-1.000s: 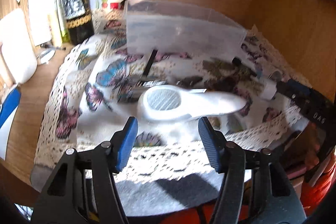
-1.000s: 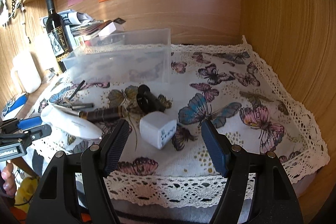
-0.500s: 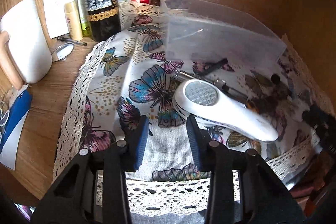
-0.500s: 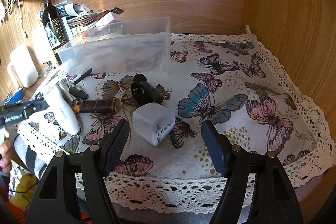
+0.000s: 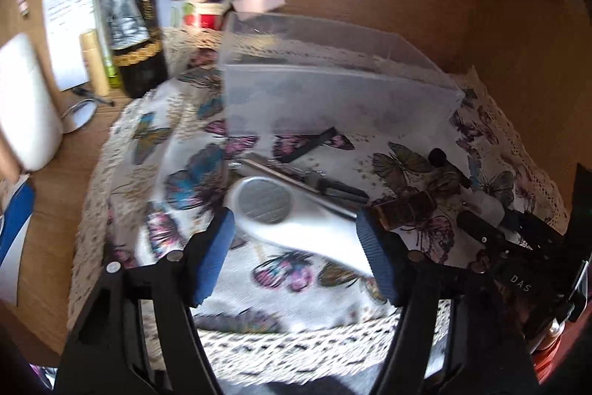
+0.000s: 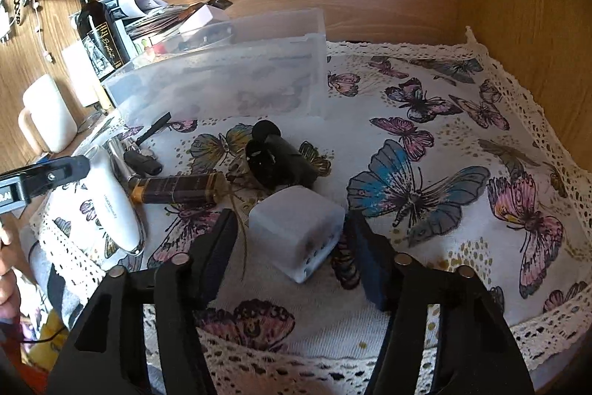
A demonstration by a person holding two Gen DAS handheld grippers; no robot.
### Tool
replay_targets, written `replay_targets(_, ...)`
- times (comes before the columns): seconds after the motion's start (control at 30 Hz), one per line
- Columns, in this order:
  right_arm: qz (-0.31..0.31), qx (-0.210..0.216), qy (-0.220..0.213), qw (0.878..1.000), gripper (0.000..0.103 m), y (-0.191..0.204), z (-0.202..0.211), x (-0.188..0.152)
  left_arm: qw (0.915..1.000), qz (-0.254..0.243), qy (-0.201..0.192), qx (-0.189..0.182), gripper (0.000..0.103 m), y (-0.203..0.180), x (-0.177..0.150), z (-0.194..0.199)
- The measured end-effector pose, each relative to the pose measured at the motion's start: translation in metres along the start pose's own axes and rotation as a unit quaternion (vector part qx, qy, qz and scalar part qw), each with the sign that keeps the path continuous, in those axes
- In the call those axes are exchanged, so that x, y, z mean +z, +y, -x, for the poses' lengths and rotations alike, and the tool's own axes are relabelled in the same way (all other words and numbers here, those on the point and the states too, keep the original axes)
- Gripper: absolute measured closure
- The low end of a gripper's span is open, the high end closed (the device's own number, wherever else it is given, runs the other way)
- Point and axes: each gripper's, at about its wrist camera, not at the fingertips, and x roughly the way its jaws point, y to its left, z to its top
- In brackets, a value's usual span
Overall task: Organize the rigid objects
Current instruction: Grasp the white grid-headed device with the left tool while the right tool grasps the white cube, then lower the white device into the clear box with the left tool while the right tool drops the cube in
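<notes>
Since half a second ago the left gripper (image 5: 296, 247) has spread its jaws and swung back over the white handheld device (image 5: 296, 221), which now lies between its blue pads, its handle end by the right pad; motion blur hides whether either pad touches, so nothing looks gripped yet. Behind it in the left view stands the clear plastic bin (image 5: 333, 87), apparently empty, so I judge the sorting barely begun. A black clip (image 5: 307, 145), a metal tool (image 5: 296, 174) and a brown tube (image 5: 410, 208) lie on the butterfly cloth (image 5: 177, 121) between device and bin, and a wine bottle (image 5: 129, 17) and white mug (image 5: 26, 102) stand to the left on the tabletop (image 5: 48, 202). In the right view the right gripper (image 6: 288, 247) has moved closer, its open jaws on either side of the white cube adapter (image 6: 296, 228), the right one close against it, not clamped. A black cylinder (image 6: 281, 161) sits just behind the cube, the brown tube (image 6: 177, 193) beside it, and both lie on the straight path to the bin (image 6: 222, 80), so lifts must clear them.
</notes>
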Motion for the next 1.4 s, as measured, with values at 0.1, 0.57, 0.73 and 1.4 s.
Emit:
replay_targets(0.1, -0.005, 0.008, -0.003, 1.000, 0.053, -0.002, 0.000, 0.000, 0.9999, -0.008, 0.006, 0.013, 0.032, -0.009, 0.003, -0.013)
replay_targets(0.57, -0.011, 0.006, -0.023, 1.000, 0.053, -0.010, 0.013, -0.001, 0.9984, -0.047, 0.031, 0.002, 0.070, 0.006, -0.005, -0.016)
replay_targets(0.73, -0.008, -0.007, -0.034, 0.999, 0.053, -0.011, 0.020, 0.002, 0.9961, -0.071, 0.045, 0.025, 0.072, 0.015, -0.007, -0.014)
replay_targets(1.4, 0.016, -0.016, -0.082, 0.996, 0.053, 0.010, 0.043, 0.033, 0.9950, -0.096, -0.025, 0.013, 0.064, 0.017, 0.016, 0.020)
